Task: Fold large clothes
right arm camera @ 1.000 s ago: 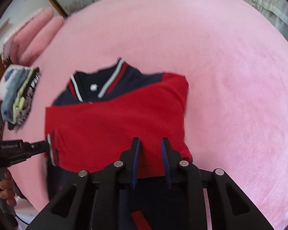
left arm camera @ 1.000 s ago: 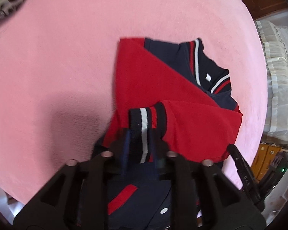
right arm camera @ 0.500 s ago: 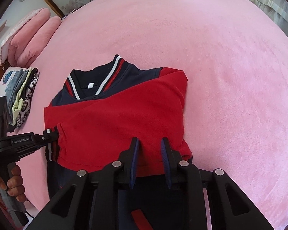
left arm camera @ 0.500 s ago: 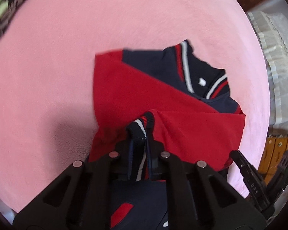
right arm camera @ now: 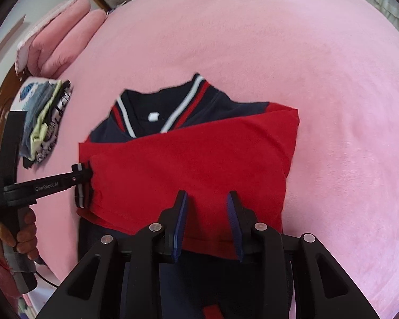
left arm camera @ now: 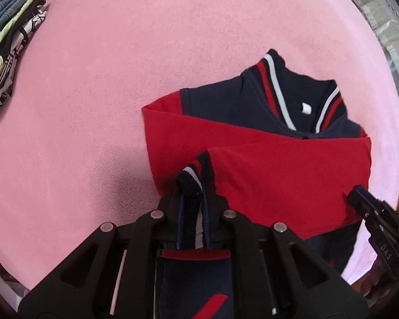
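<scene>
Your left gripper is clamped on the striped cuff of the red sleeve, its jaws having just closed on the ribbing. Your right gripper hangs over the folded sleeves with its jaws parted and just widened, nothing pinched between them. The jacket lies on the pink blanket, collar away from you. Beyond it sits a stack of folded clothes.

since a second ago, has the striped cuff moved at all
Yes. In the right wrist view the striped cuff, pinched by the left hand-held gripper, has shifted right, from beyond the jacket's left edge onto it.
</scene>
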`<action>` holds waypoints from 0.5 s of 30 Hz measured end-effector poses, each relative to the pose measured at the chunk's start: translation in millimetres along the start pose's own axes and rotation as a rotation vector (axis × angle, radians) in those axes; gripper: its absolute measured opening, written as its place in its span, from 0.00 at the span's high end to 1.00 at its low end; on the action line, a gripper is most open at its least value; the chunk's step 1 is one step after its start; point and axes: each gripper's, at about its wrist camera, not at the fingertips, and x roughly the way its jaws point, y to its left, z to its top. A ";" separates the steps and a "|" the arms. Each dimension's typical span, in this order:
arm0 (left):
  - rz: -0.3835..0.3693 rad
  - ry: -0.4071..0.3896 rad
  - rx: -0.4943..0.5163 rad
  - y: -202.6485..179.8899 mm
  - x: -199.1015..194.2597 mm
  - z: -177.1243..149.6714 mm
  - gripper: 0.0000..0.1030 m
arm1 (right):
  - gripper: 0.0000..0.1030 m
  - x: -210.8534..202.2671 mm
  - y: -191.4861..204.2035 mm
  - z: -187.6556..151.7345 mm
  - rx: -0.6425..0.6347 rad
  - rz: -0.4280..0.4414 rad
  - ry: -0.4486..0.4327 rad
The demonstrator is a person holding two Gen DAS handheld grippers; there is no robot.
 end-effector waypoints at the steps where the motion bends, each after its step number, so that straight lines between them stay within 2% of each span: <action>1: 0.006 -0.002 0.001 -1.8 0.4 -0.3 0.90 | 0.76 1.3 -0.8 0.7 -0.011 -0.018 0.005; 2: 0.010 -0.003 0.000 -2.2 -0.2 -0.2 0.90 | 0.81 1.6 -2.0 0.3 -0.012 -0.029 0.005; 4: 0.009 0.000 -0.010 -1.7 -1.8 0.0 0.90 | 0.84 -2.5 -9.5 -0.1 0.010 -0.075 0.000; 5: 0.009 0.002 -0.017 -1.0 -2.2 0.1 0.87 | 0.86 -4.3 -14.8 -1.2 0.021 -0.114 -0.007; 7: 0.009 0.011 -0.037 0.8 -2.7 0.9 0.86 | 0.85 -10.3 -22.9 -4.3 0.038 -0.249 -0.017; 8: 0.003 0.010 -0.042 2.4 -5.8 1.0 0.85 | 0.85 -16.9 -30.6 -6.5 0.065 -0.279 -0.025; 9: 0.013 0.007 -0.043 3.7 -9.4 0.0 0.84 | 0.85 -24.7 -38.2 -8.8 0.100 -0.223 -0.041; 11: 0.097 -0.017 -0.039 4.6 -21.8 -3.2 0.71 | 0.85 -37.6 -49.1 -13.7 0.165 -0.114 -0.071; 13: 0.155 -0.075 -0.032 2.1 -38.9 -7.2 0.64 | 0.85 -48.7 -51.1 -18.9 0.178 -0.046 -0.094; 14: 0.142 -0.098 -0.032 -0.4 -45.6 -9.8 0.64 | 0.85 -50.4 -49.7 -20.3 0.165 -0.037 -0.099; 15: 0.090 -0.117 -0.035 -3.6 -53.5 -13.1 0.64 | 0.85 -51.8 -43.1 -21.2 0.137 -0.016 -0.108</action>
